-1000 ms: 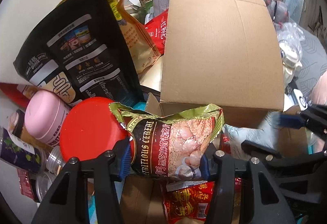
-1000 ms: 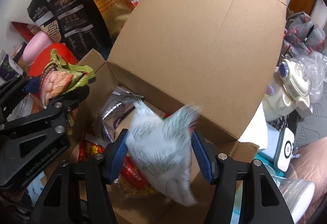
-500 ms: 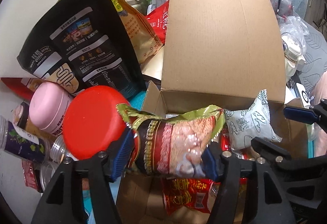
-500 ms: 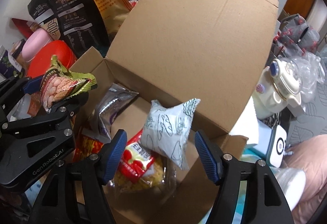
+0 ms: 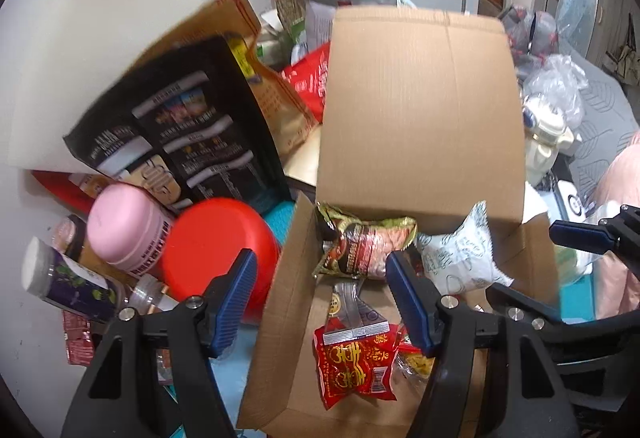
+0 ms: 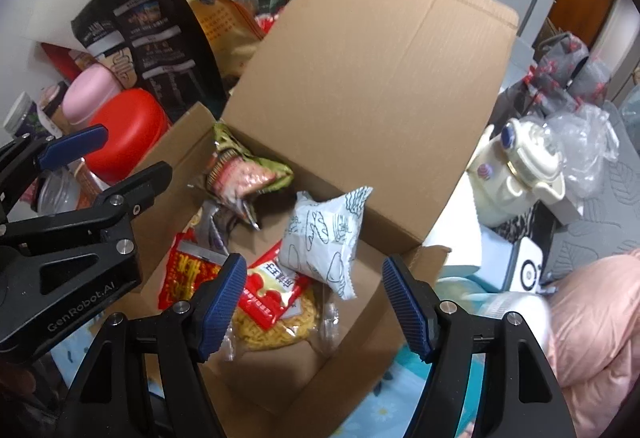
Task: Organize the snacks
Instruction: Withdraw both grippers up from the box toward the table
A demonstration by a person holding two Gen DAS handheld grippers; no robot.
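Both cameras sit up above the box (image 5: pixel 420 110) and look down into it, close by. The left camera is over the box's left side, so it also sees the red lid (image 5: pixel 216 250) just left of the box. The right camera is over the box's right side, so it also sees the teapot (image 6: pixel 520 166) to the right of the box. Both views share the inside of the box and its tall back flap.

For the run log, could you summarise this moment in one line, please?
left gripper opening, empty | right gripper opening, empty | cereal bag, white packet in box
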